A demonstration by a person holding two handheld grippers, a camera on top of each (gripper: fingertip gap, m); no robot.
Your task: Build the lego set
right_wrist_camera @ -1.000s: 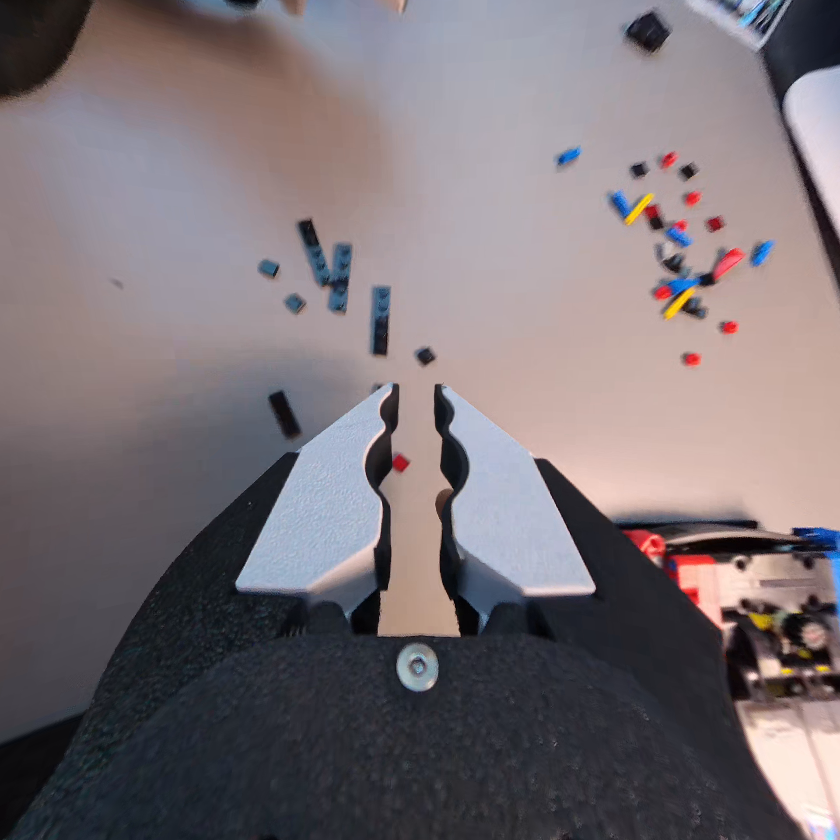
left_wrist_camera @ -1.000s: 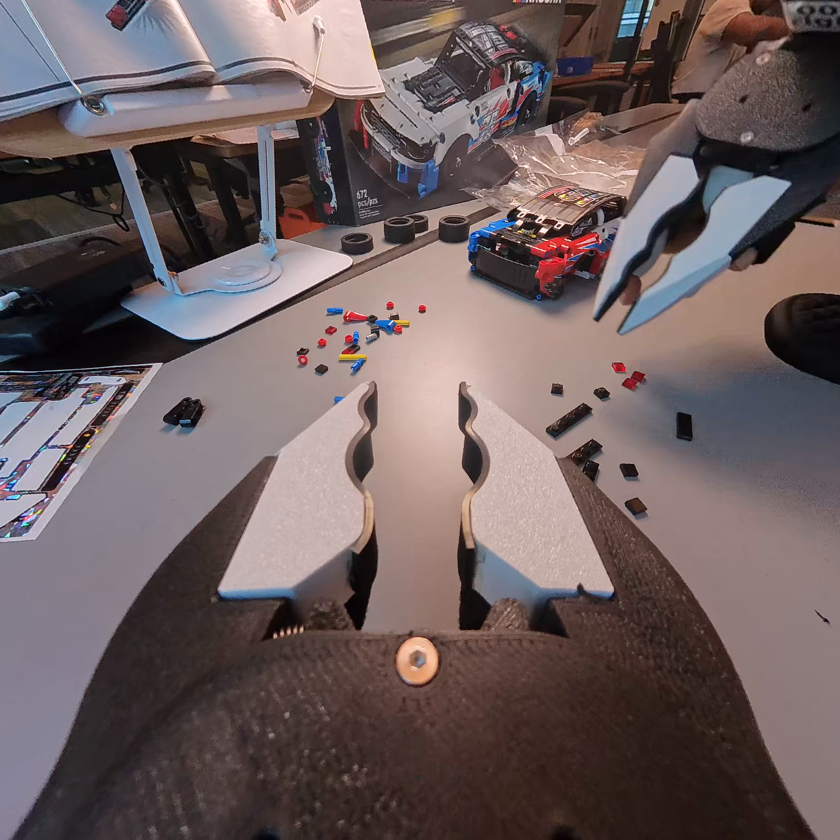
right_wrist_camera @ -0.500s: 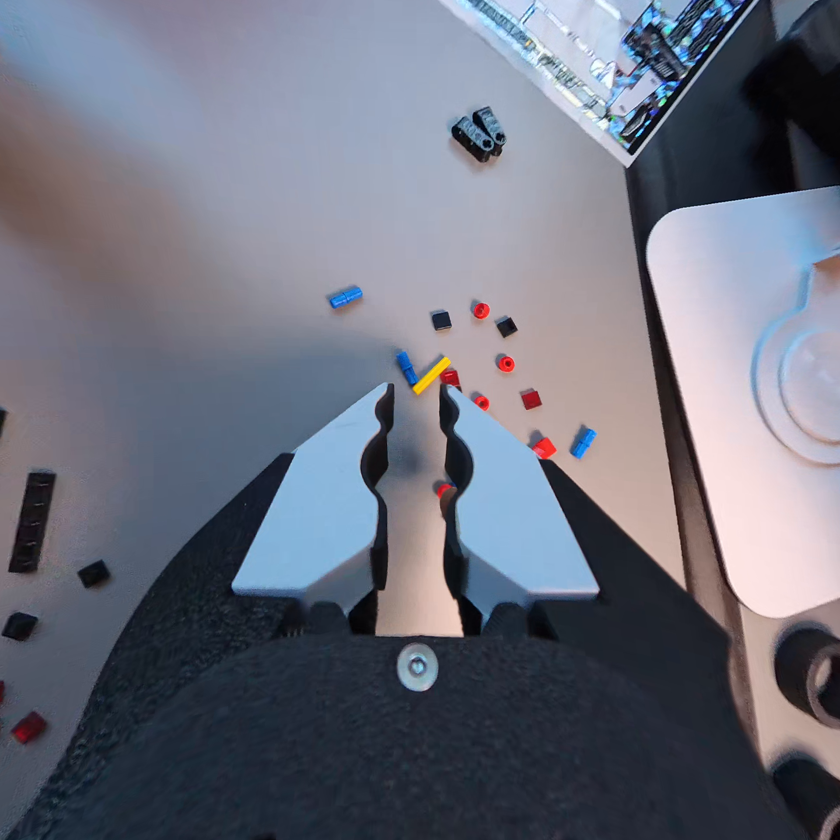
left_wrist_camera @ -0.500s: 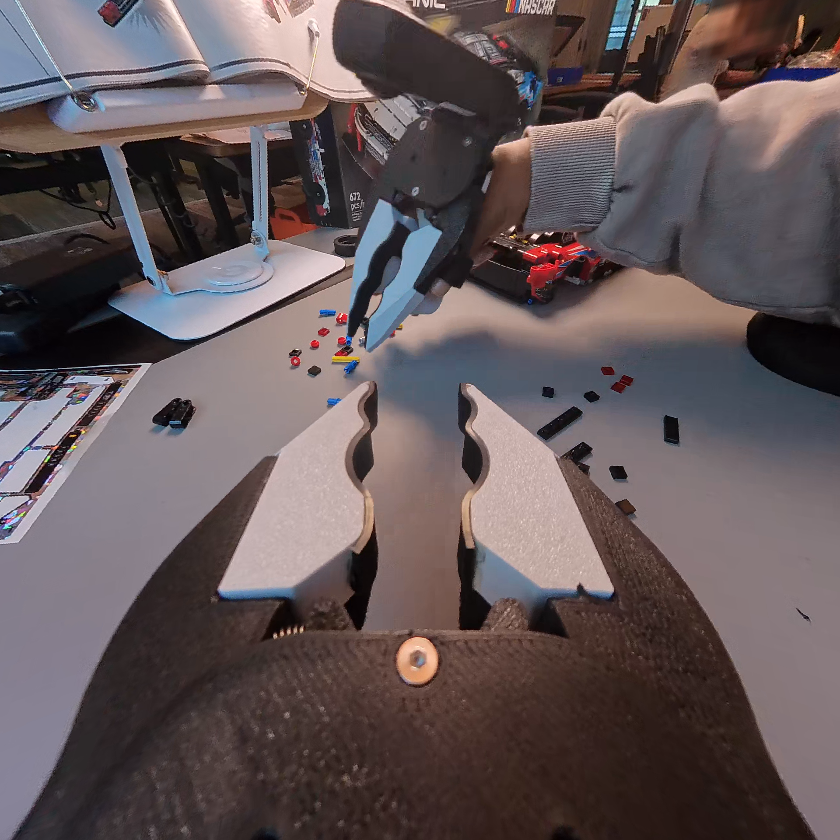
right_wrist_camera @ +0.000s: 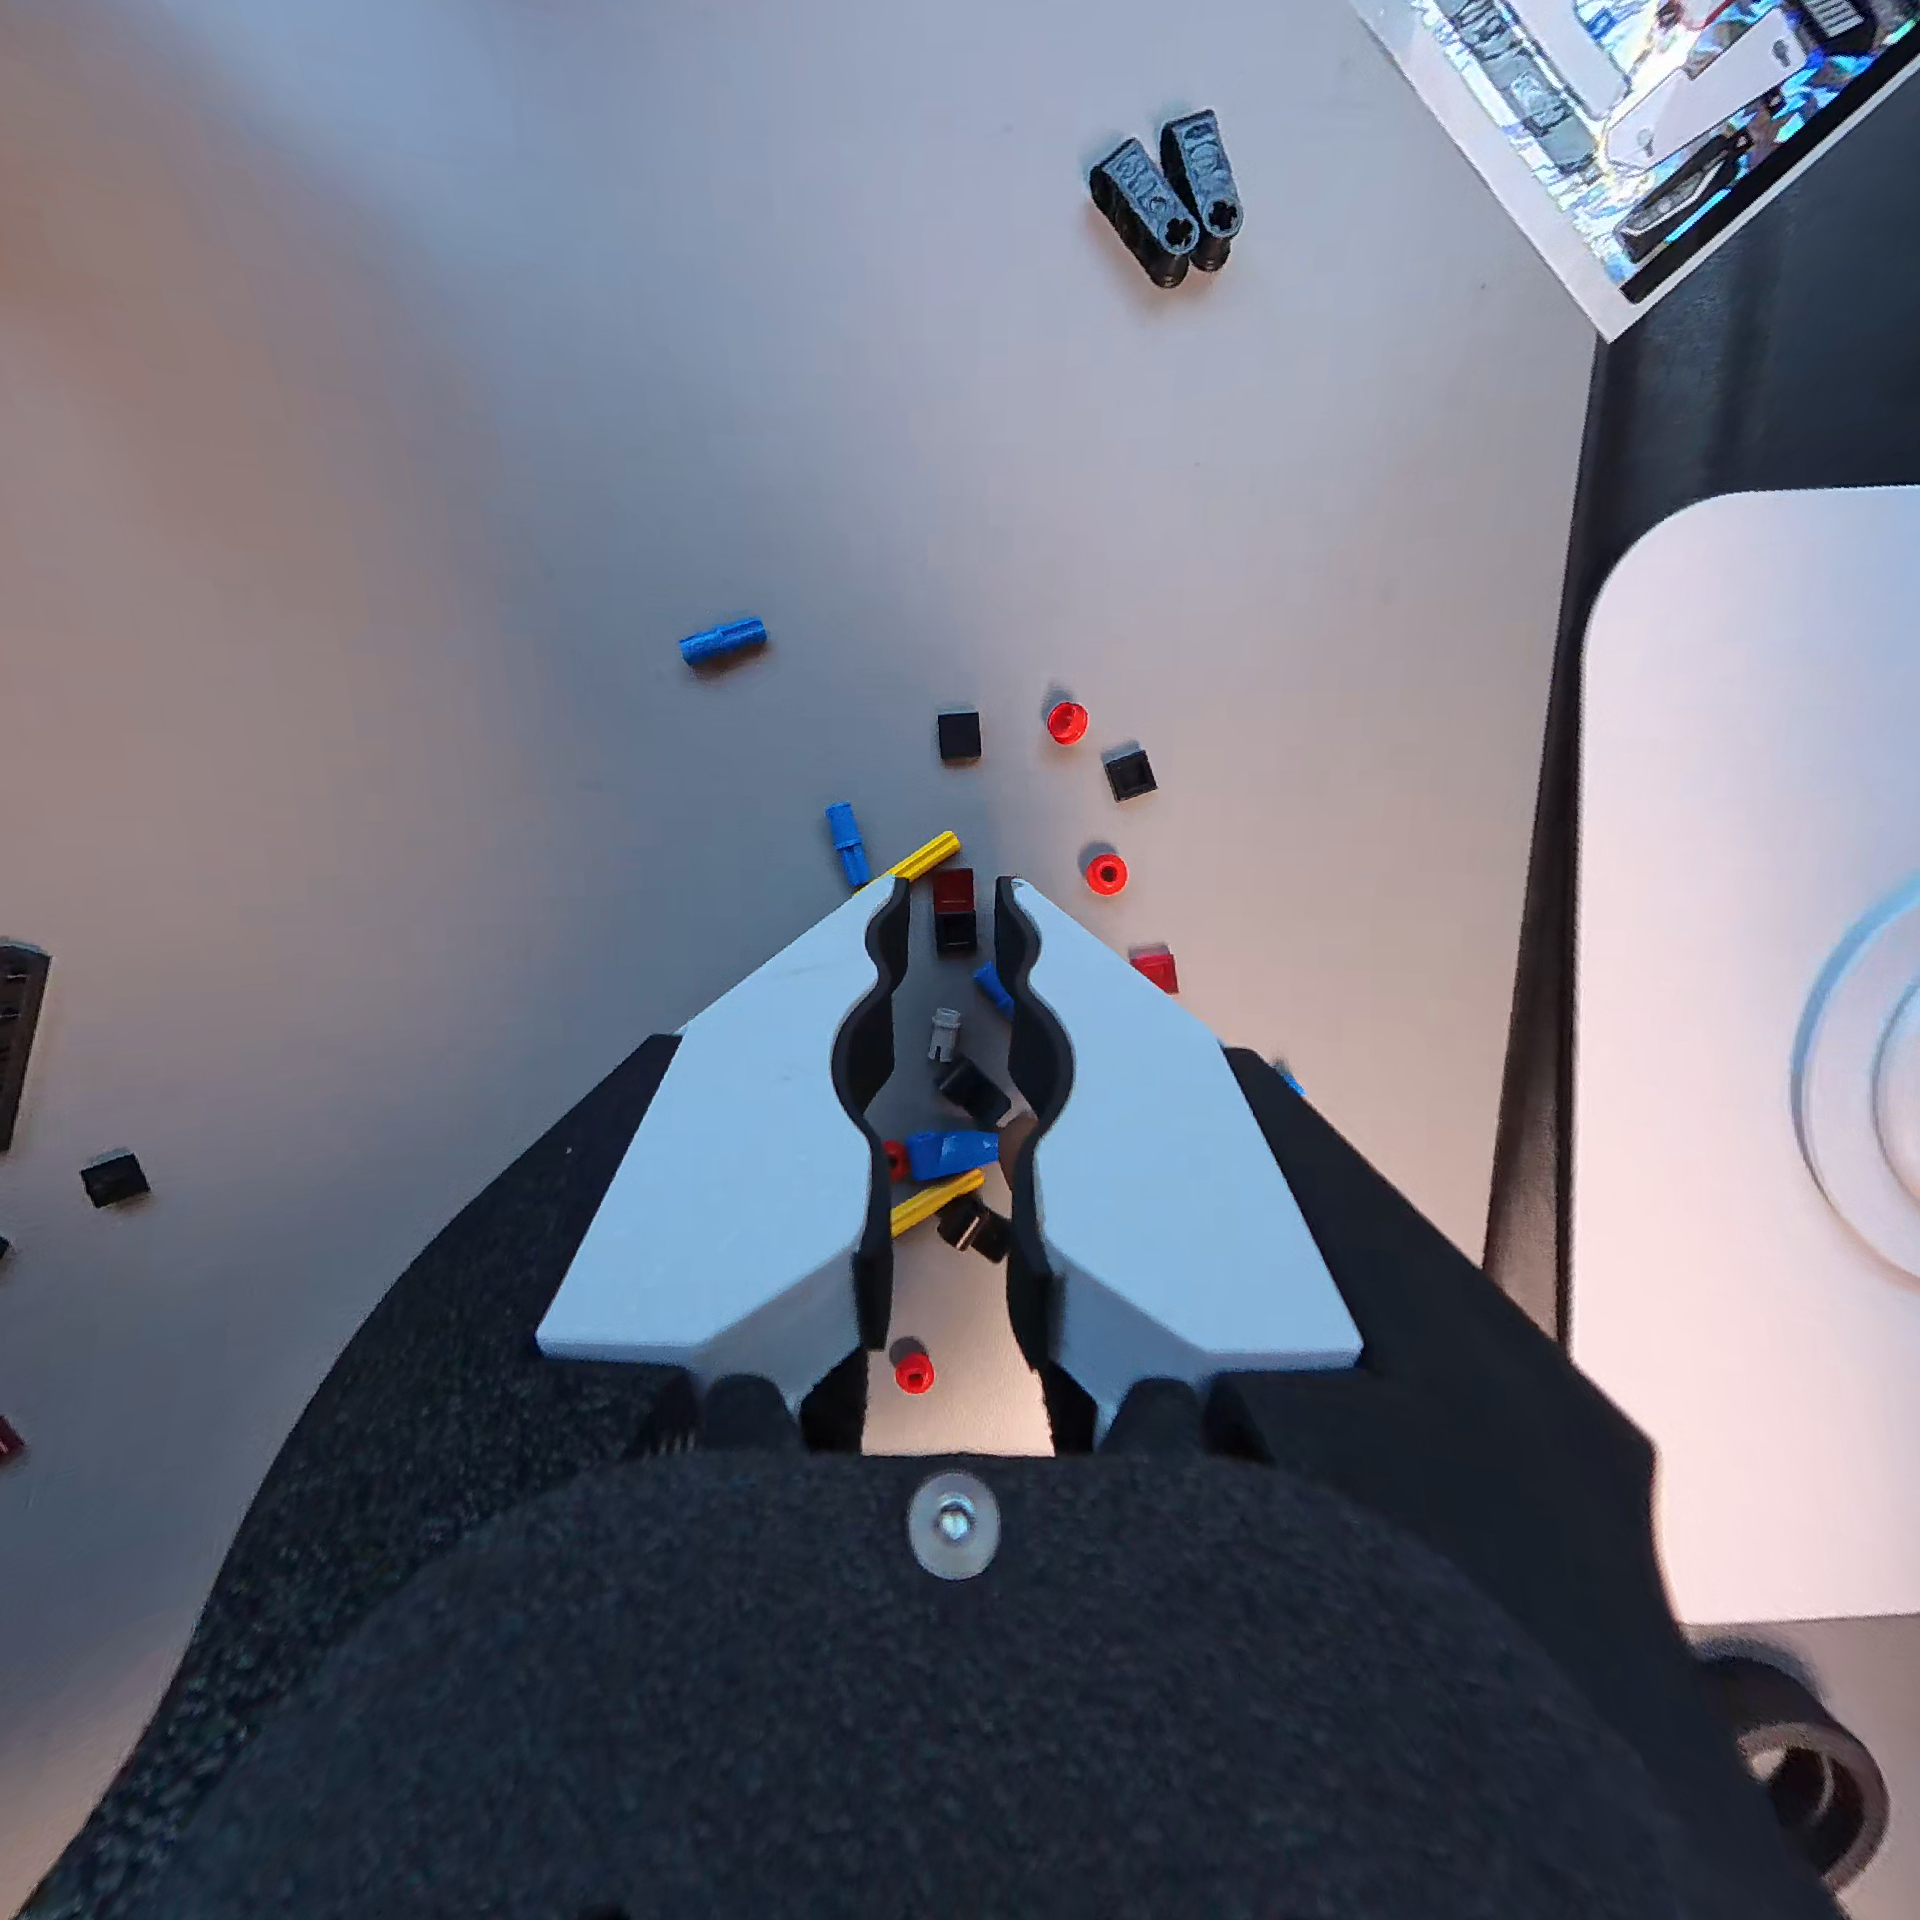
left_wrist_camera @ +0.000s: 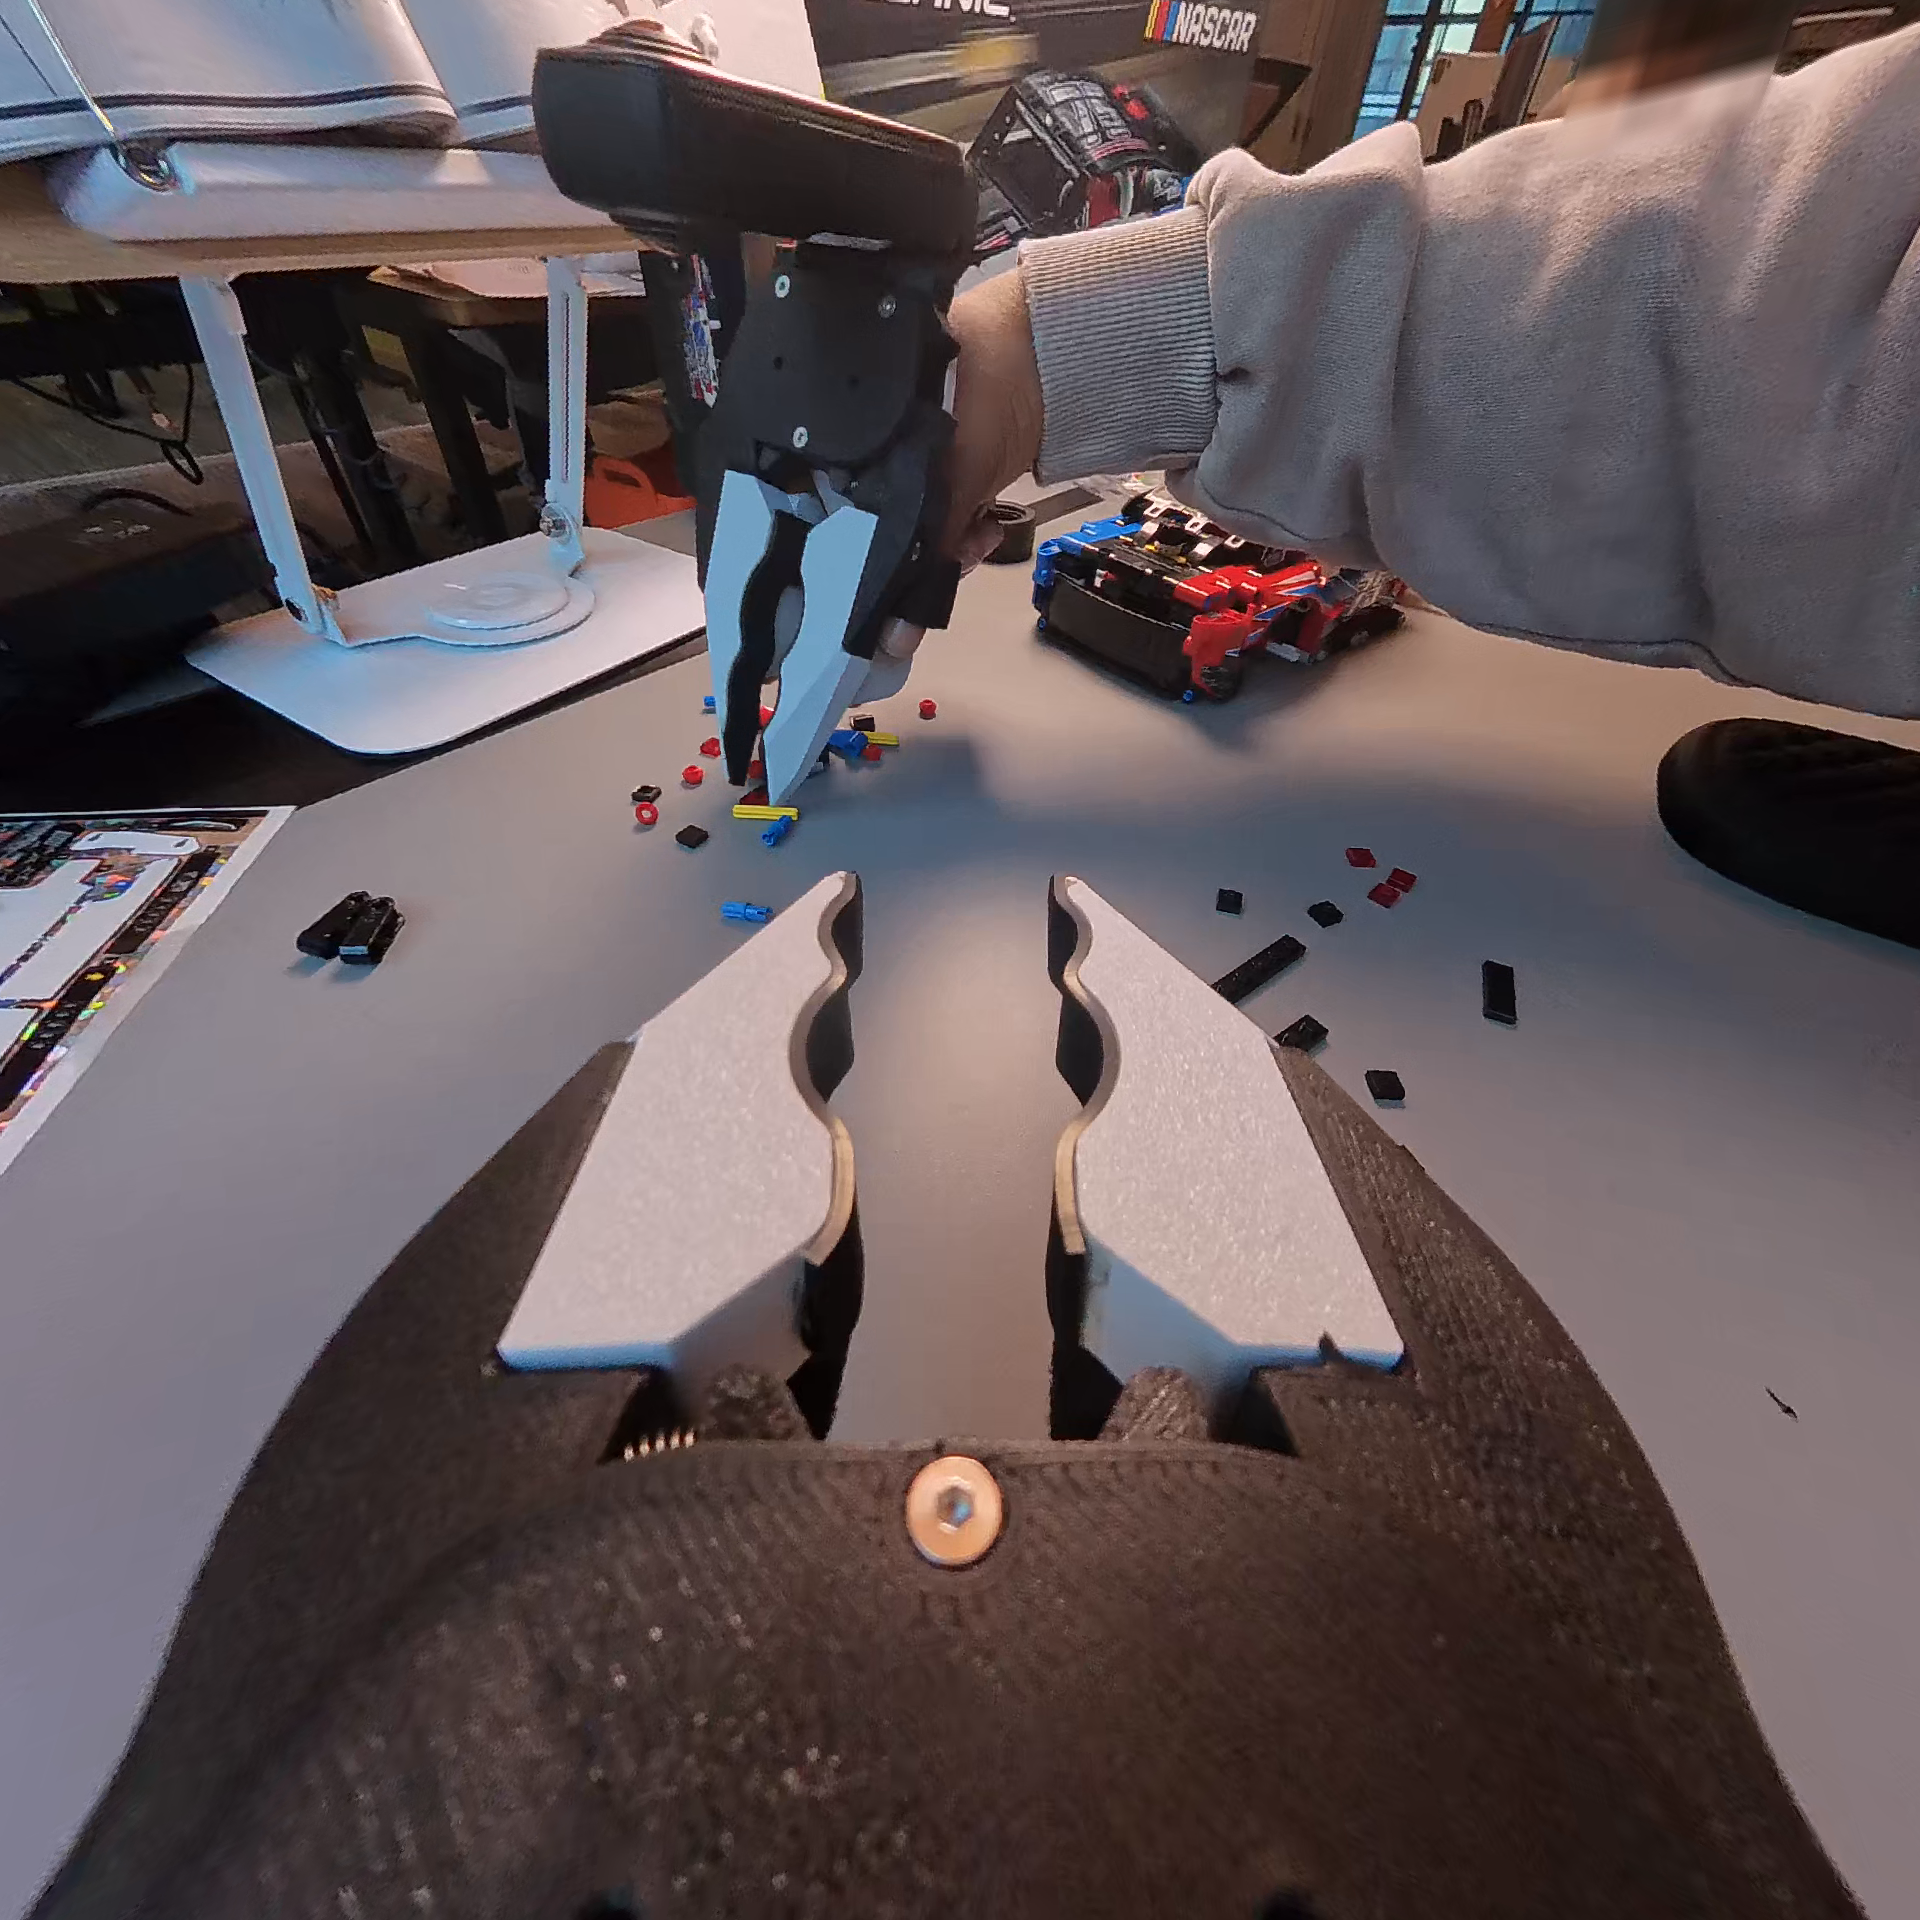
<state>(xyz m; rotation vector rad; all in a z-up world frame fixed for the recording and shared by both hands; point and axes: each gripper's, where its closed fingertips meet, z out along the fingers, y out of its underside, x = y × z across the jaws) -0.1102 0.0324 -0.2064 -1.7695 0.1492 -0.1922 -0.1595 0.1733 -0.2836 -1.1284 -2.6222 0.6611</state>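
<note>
A partly built red, blue and black lego car [left_wrist_camera: 1205, 613] stands at the back of the grey table. A scatter of small red, blue, yellow and black pieces [left_wrist_camera: 769, 779] lies in front of the stand. My right gripper [left_wrist_camera: 756, 781] points down into that scatter with a narrow gap; in its own view [right_wrist_camera: 951, 888] a dark red and black piece [right_wrist_camera: 953, 909] lies between the fingertips, untouched as far as I can tell. My left gripper [left_wrist_camera: 954, 888] is open and empty, low over the table's middle. Black plates [left_wrist_camera: 1257, 966] lie to its right.
A white stand base [left_wrist_camera: 447, 644] holds an open booklet at the back left. A sticker sheet [left_wrist_camera: 73, 935] lies at the left edge, two black connectors [left_wrist_camera: 348, 928] beside it. The set's box [left_wrist_camera: 1070, 125] stands behind. A black pad [left_wrist_camera: 1808, 821] is at right. About 15 cm separates my left fingertips from my right.
My right gripper has swung from the right side near the car across to the coloured scatter and dropped down onto it. My left gripper has stayed put, open.
</note>
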